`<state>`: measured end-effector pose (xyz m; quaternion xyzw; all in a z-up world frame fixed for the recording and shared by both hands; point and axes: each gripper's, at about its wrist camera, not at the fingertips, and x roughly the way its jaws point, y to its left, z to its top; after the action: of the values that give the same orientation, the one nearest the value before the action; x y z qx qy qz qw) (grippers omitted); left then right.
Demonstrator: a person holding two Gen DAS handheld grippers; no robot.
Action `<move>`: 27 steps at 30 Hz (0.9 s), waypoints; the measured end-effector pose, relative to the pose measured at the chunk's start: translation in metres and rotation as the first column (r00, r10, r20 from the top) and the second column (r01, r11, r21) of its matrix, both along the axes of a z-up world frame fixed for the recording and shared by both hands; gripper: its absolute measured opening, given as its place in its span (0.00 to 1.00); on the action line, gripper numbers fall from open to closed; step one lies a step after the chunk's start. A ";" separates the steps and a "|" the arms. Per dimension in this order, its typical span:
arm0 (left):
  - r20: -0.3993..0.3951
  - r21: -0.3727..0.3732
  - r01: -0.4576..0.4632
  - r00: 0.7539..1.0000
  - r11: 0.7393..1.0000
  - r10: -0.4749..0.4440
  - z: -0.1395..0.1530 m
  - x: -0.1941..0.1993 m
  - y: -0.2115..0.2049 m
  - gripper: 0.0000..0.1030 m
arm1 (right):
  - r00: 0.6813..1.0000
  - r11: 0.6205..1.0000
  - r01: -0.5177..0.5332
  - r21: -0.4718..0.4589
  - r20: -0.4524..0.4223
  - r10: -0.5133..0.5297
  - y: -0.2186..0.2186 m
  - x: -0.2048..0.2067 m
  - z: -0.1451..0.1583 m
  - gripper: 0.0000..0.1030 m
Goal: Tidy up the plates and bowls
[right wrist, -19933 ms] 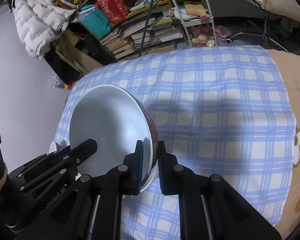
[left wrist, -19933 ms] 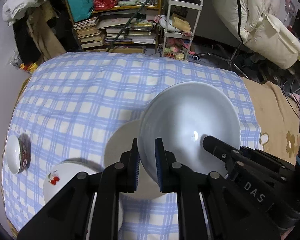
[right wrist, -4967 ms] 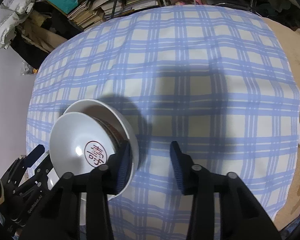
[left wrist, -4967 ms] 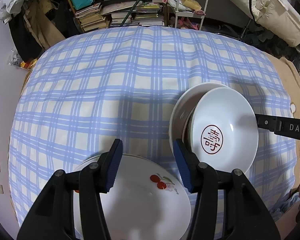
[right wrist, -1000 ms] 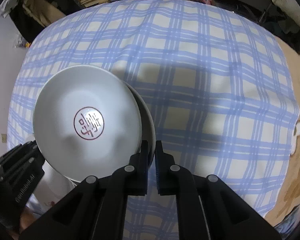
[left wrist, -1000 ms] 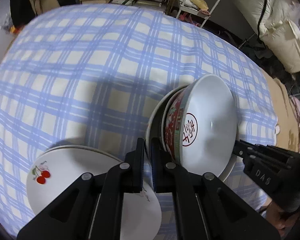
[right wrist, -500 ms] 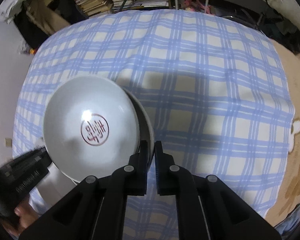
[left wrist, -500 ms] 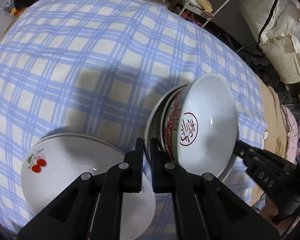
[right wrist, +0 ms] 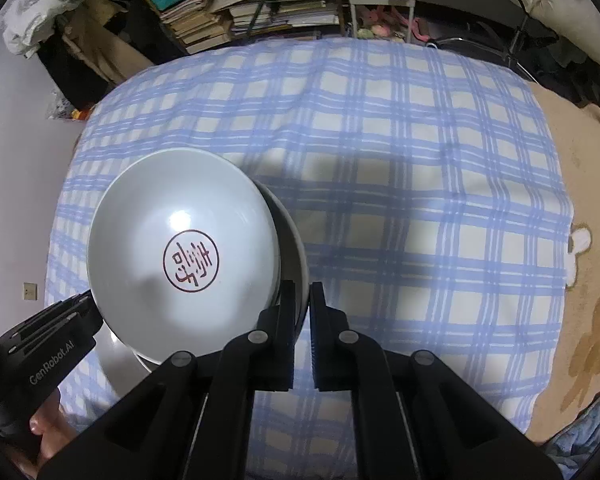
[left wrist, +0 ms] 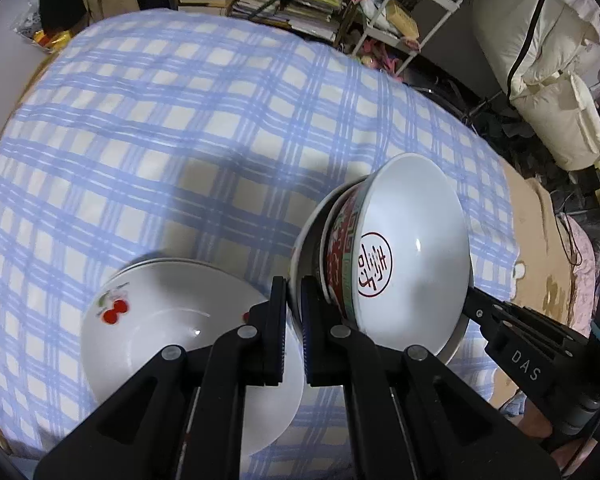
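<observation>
The stack of nested bowls (left wrist: 396, 248) hangs between the two grippers above the blue checked tablecloth (left wrist: 180, 120), near its front edge and just beside the cherry-print plates (left wrist: 172, 320) that rest at its front left. The left gripper (left wrist: 294, 312) pinches the rim of the wide white outer bowl (left wrist: 300, 248) on one side, and the right gripper (right wrist: 302, 308) pinches the same rim on the opposite side; both pairs of jaws are pressed nearly together on the thin edge. The chief risk appears to be slipping: the stack looks tilted, so the red-patterned bowl (left wrist: 340, 248) and the inner bowl with the red seal (right wrist: 184, 240) could slide out, or a smooth rim could escape a narrow pinch if the hands drift apart or twist unevenly. Both grippers point steeply downward, facing each other across the stack.
</observation>
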<state>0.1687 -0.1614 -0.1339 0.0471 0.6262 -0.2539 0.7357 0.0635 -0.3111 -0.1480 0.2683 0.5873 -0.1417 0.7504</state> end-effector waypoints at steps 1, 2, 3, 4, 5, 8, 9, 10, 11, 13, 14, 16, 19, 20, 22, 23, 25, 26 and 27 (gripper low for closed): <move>0.007 -0.001 0.001 1.000 1.000 -0.001 0.004 -0.001 0.004 0.05 | 1.000 1.000 -0.003 -0.001 0.006 0.003 0.003 0.000 0.003 0.08; 0.009 -0.004 -0.003 1.000 1.000 0.003 0.008 -0.002 0.009 0.05 | 1.000 1.000 -0.012 -0.006 0.014 0.012 0.008 -0.001 0.008 0.08; 0.010 -0.006 -0.008 1.000 1.000 0.008 0.011 -0.002 0.015 0.05 | 1.000 1.000 -0.018 -0.008 0.021 0.019 0.012 -0.001 0.011 0.08; 0.009 -0.008 -0.018 1.000 1.000 0.018 0.013 -0.002 0.020 0.05 | 0.999 1.000 -0.024 -0.006 0.026 0.024 0.016 -0.001 0.013 0.08; 0.007 -0.007 -0.033 0.999 0.999 0.033 0.015 -0.003 0.027 0.05 | 0.999 1.000 -0.024 0.002 0.035 0.024 0.021 0.000 0.014 0.08; 0.028 0.016 -0.056 0.998 0.998 0.056 0.021 -0.009 0.048 0.05 | 0.997 0.999 -0.050 0.000 0.050 0.050 0.042 0.002 0.017 0.08; 0.030 0.019 -0.066 0.997 0.998 0.066 0.021 -0.010 0.055 0.05 | 0.996 0.998 -0.066 -0.004 0.054 0.066 0.050 0.003 0.017 0.08; 0.034 0.028 -0.079 0.996 0.996 0.078 0.022 -0.012 0.063 0.05 | 0.996 0.997 -0.074 0.002 0.058 0.074 0.058 0.003 0.016 0.08; 0.040 0.040 -0.081 0.996 0.996 0.080 0.021 -0.014 0.070 0.05 | 0.995 0.997 -0.081 0.010 0.054 0.081 0.065 0.003 0.014 0.08; 0.041 0.059 -0.104 0.994 0.993 0.102 0.019 -0.016 0.086 0.05 | 0.994 0.995 -0.101 0.022 0.051 0.100 0.080 0.003 0.009 0.08; 0.035 0.064 -0.113 0.993 0.992 0.111 0.017 -0.017 0.092 0.04 | 0.993 0.994 -0.107 0.022 0.046 0.106 0.086 0.003 0.008 0.08; 0.033 0.079 -0.129 0.991 0.989 0.126 0.012 -0.018 0.103 0.04 | 0.992 0.992 -0.122 0.022 0.040 0.121 0.099 0.004 0.002 0.08; 0.048 0.114 -0.140 0.990 0.983 0.136 0.006 -0.024 0.116 0.04 | 0.990 0.989 -0.139 0.040 0.022 0.138 0.114 0.006 -0.009 0.08; 0.045 0.119 -0.145 0.989 0.982 0.141 0.003 -0.025 0.120 0.05 | 0.989 0.988 -0.150 0.037 0.018 0.149 0.119 0.007 -0.012 0.08; 0.024 0.117 -0.162 0.987 0.980 0.160 -0.006 -0.026 0.127 0.05 | 0.988 0.987 -0.154 0.041 0.011 0.153 0.125 0.008 -0.018 0.08; 0.011 0.114 -0.169 0.986 0.979 0.169 -0.011 -0.026 0.130 0.05 | 0.988 0.987 -0.156 0.041 0.005 0.156 0.128 0.009 -0.021 0.08; -0.027 0.112 -0.180 0.982 0.977 0.184 -0.025 -0.027 0.136 0.04 | 0.986 0.985 -0.168 0.039 -0.001 0.168 0.129 0.010 -0.026 0.08; -0.036 0.108 -0.193 0.980 0.975 0.197 -0.031 -0.028 0.139 0.04 | 0.986 0.985 -0.169 0.045 0.009 0.169 0.129 0.009 -0.027 0.08; -0.041 0.105 -0.196 0.979 0.975 0.201 -0.035 -0.030 0.142 0.04 | 0.985 0.984 -0.172 0.050 0.018 0.171 0.128 0.008 -0.027 0.07</move>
<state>0.1384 -0.0198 -0.1691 0.0148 0.6585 -0.1483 0.7377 0.0712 -0.1828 -0.1748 0.2370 0.6064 -0.0595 0.7566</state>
